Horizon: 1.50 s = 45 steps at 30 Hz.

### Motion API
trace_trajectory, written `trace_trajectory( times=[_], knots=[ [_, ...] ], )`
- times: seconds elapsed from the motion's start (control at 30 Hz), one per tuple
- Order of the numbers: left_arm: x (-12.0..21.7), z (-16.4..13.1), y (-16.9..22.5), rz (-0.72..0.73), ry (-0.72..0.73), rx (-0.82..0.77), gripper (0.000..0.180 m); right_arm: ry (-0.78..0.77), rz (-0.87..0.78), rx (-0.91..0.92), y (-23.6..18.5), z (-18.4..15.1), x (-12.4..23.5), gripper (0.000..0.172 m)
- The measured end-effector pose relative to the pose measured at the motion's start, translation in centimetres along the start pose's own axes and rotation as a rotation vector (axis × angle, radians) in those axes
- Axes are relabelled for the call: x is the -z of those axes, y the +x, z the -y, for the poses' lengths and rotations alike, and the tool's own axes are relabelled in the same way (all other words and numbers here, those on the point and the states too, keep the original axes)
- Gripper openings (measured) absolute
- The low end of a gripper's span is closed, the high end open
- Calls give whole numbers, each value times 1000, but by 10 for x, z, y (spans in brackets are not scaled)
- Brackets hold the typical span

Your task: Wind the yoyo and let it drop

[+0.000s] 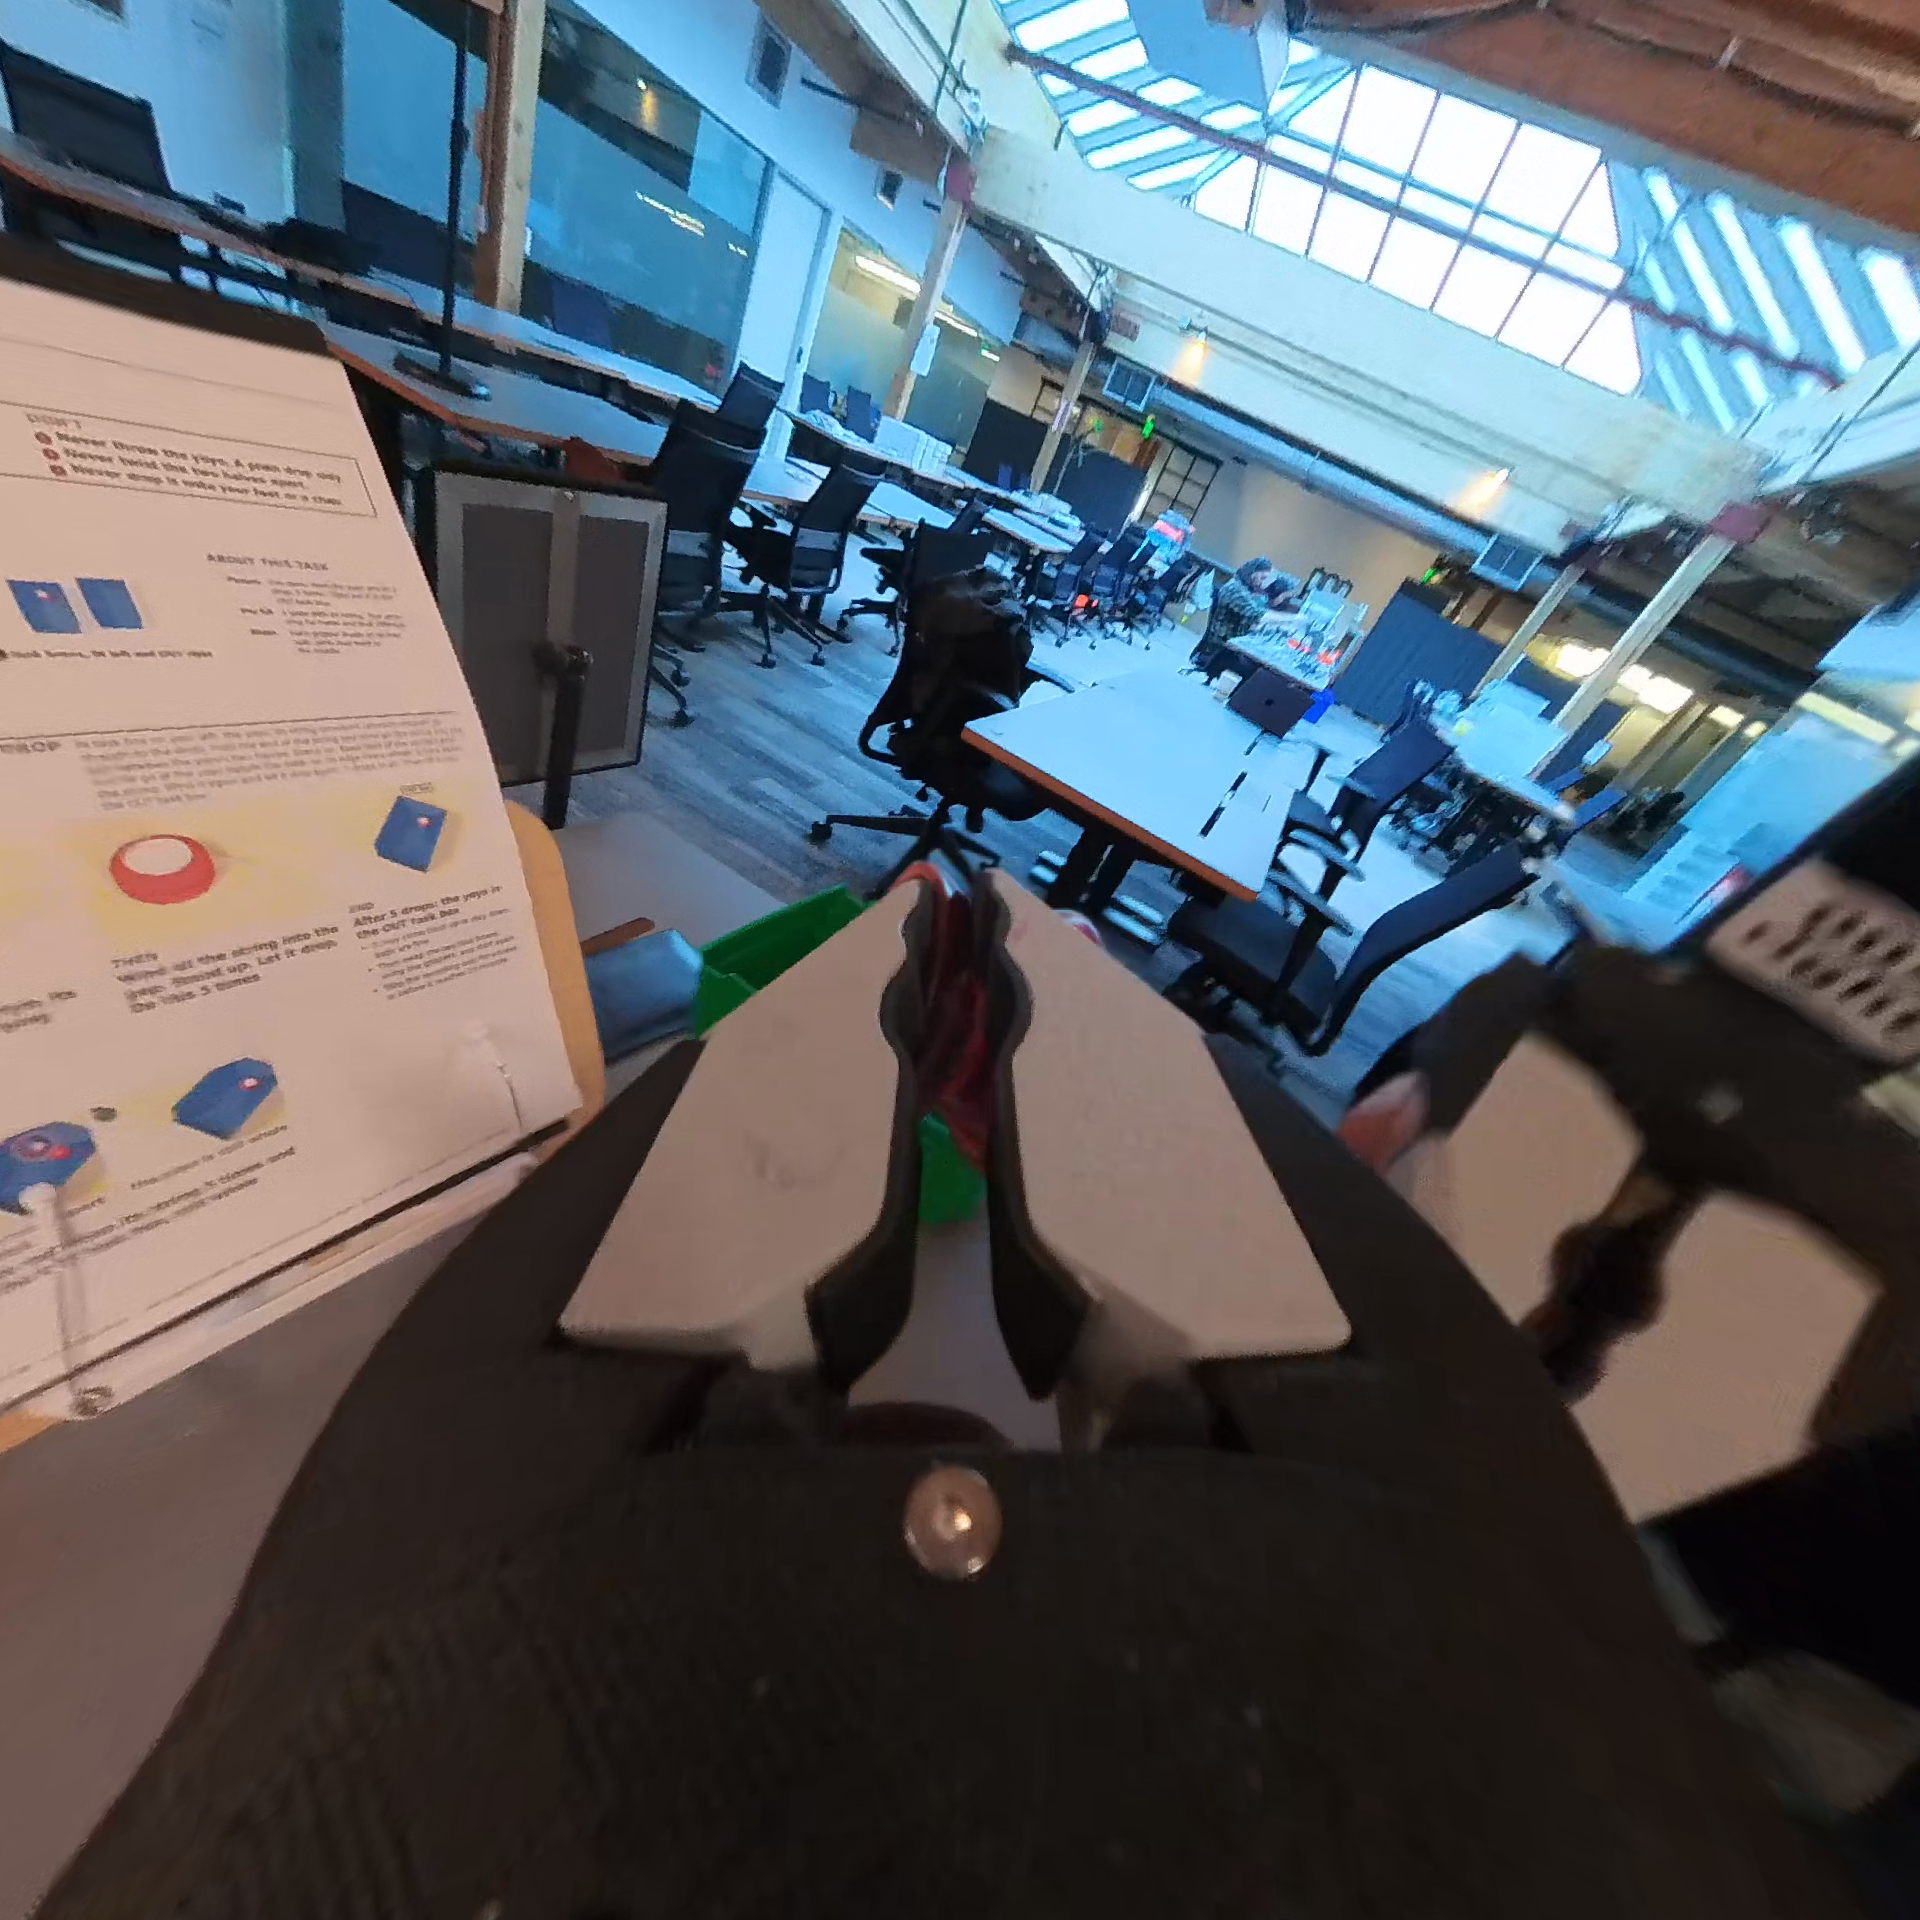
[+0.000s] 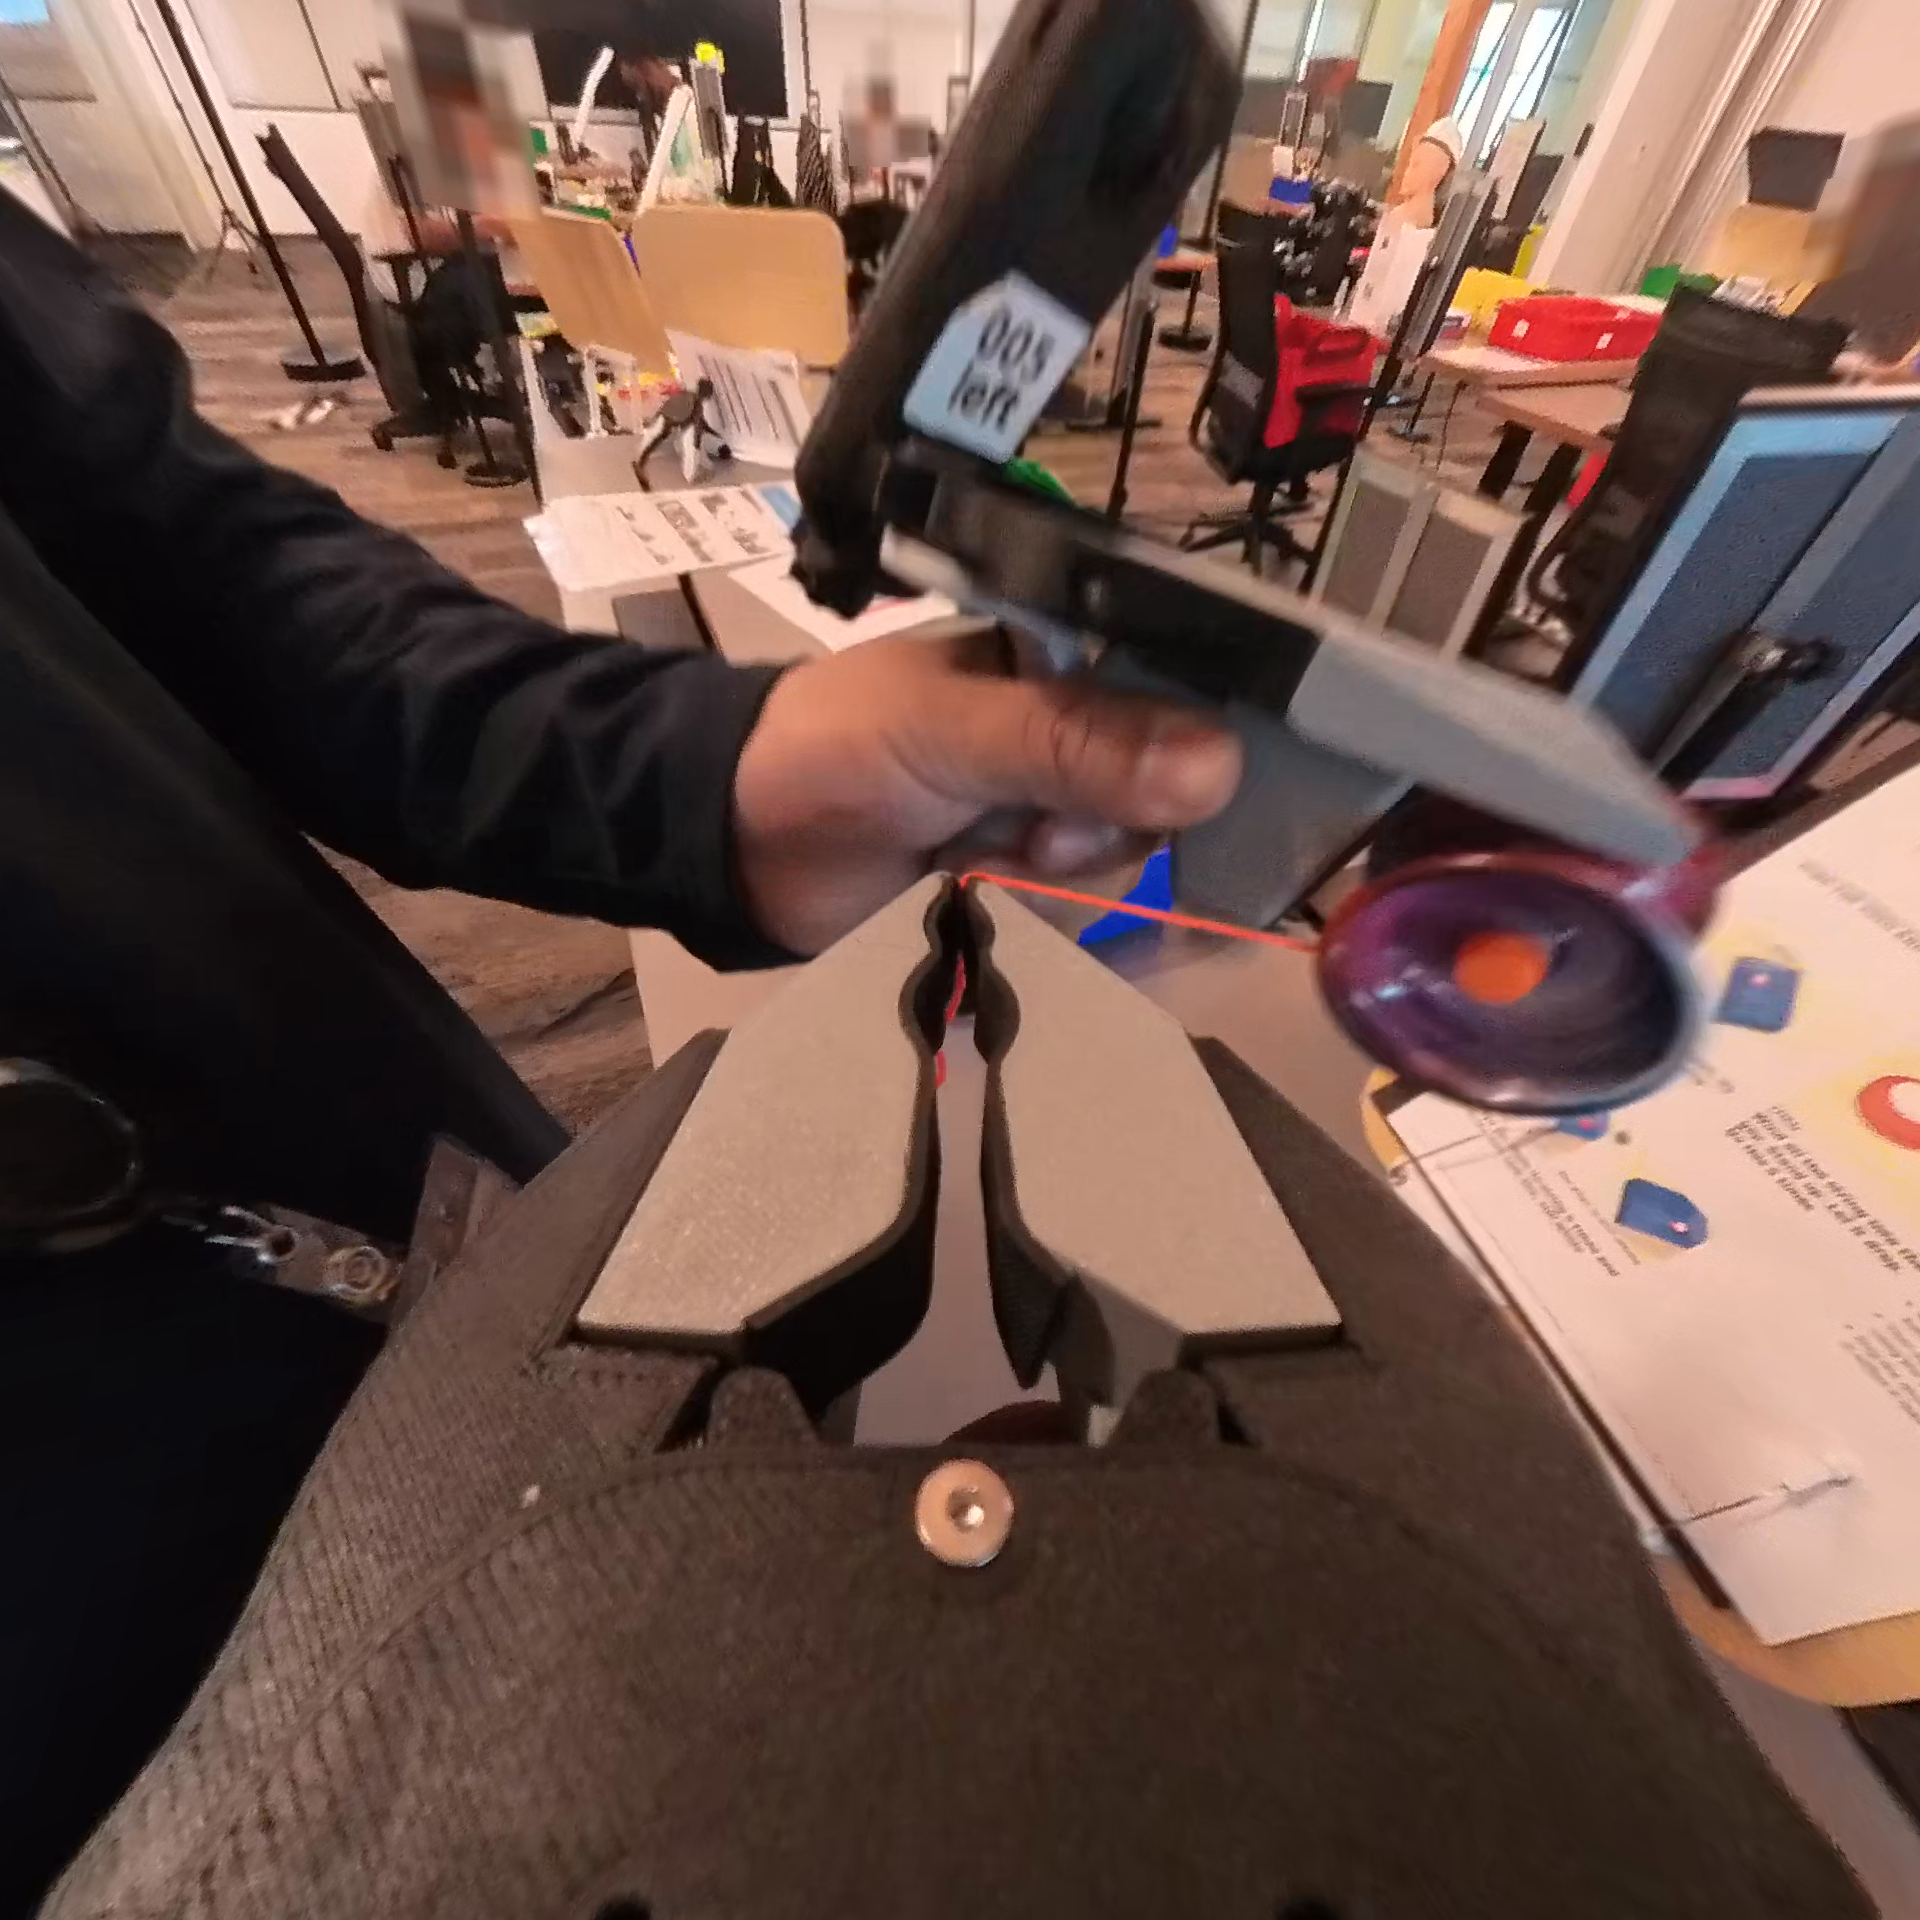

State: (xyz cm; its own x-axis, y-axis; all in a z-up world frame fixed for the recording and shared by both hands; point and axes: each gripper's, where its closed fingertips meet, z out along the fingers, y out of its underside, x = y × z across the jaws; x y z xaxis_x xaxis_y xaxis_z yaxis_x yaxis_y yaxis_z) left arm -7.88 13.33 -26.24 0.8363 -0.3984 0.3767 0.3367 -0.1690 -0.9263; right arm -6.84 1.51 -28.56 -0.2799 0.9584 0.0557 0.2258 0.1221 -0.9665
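1. Black sleeve, matte fabric; hand [image 2: 935, 769] wraps the grip of the left gripper [image 2: 1662, 831].
2. Right gripper [image 2: 961, 894]: flat grey pads with wavy black inner edges, tips pinched on the thin red string [image 2: 1143, 916], which runs taut to the yoyo.
3. Left gripper: flat grey fingers clamped on the yoyo [image 2: 1507, 977] by its rim; seen from its own camera [image 1: 951, 914], something dark red is squeezed between the pads, blurred.
4. Yoyo: glossy purple disc, concave face, orange centre, held above the desk [image 2: 1247, 997] by its right edge.
5. Printed instruction sheets [image 2: 1714, 1299] lie flat at the desk's right edge.
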Motion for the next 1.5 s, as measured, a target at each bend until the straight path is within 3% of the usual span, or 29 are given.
trace_trajectory(
  times=[0.2,0.27,0.37,0.43,0.67,0.8,0.9,1.03,1.13,1.3,1.47,1.5],
  knots=[
    [9,-27,20,-23,-129,-354,3,-82,-145,154,43,21,43,0],
    [11,-39,28,-50,-191,-397,3,-138,-172,208,58,18,51,0],
    [18,-43,31,-91,-231,-315,2,-229,-233,291,84,-5,57,0],
    [24,-36,39,-184,-205,-181,2,-222,-218,247,92,-21,59,0],
    [28,-1,63,-343,-74,139,2,53,7,38,55,-38,26,0],
    [15,5,49,-229,6,220,2,178,141,-81,24,-38,3,0],
    [12,5,16,-47,69,276,3,213,224,-137,7,-40,1,0],
    [15,-17,-19,215,29,165,4,218,301,-154,5,-44,18,0],
    [25,-31,-50,476,-66,-61,2,304,484,-174,-16,-31,46,0],
    [24,-36,-42,463,-60,-12,2,208,373,-48,4,-40,51,0],
    [22,-20,-11,285,12,56,2,127,240,-67,46,-49,61,0],
    [23,-16,-6,239,27,83,2,109,187,-65,57,-51,62,11]
  ],
)
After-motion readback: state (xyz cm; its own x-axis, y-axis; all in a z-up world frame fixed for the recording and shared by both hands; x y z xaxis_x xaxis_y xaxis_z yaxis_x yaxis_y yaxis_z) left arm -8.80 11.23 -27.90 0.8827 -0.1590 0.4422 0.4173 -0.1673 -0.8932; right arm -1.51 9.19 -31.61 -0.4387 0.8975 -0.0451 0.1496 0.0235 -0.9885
